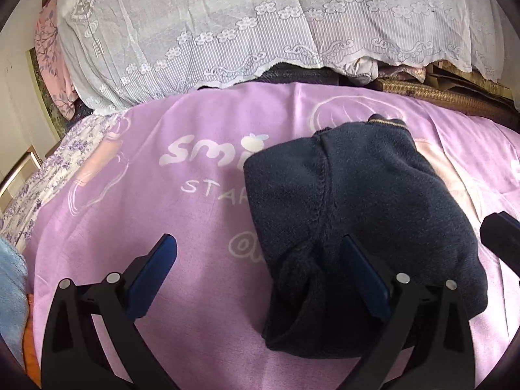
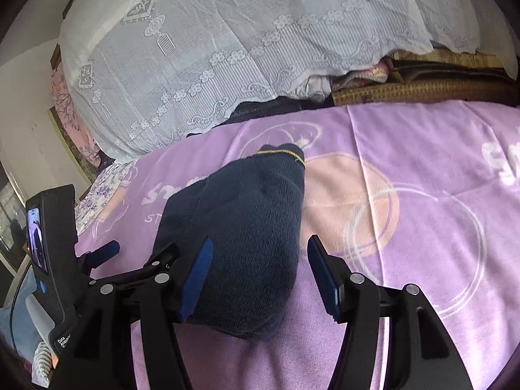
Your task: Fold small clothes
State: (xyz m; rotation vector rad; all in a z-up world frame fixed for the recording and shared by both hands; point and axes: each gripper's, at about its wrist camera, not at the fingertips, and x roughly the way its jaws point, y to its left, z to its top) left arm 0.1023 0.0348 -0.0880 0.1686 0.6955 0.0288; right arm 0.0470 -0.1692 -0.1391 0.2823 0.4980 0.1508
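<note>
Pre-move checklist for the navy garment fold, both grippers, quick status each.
1. Left gripper open, nothing between the pads: ok.
2. Right gripper open, not clamping: ok.
3. Navy garment lies bunched on the purple sheet, not flat: not ok.
4. Garment's near end sits between the right fingers, left pad close against it: ok.
5. Fold edges aligned: cannot tell.
6. Lace cover apart from the garment: ok.

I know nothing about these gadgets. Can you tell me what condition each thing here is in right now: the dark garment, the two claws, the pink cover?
Navy garment: folded into a compact bundle, lying on the cover.
Left gripper: open, holding nothing.
Right gripper: open, straddling the bundle's near end without clamping it.
Pink cover: spread flat, lightly creased.
Lace cloth: draped over a pile behind.
</note>
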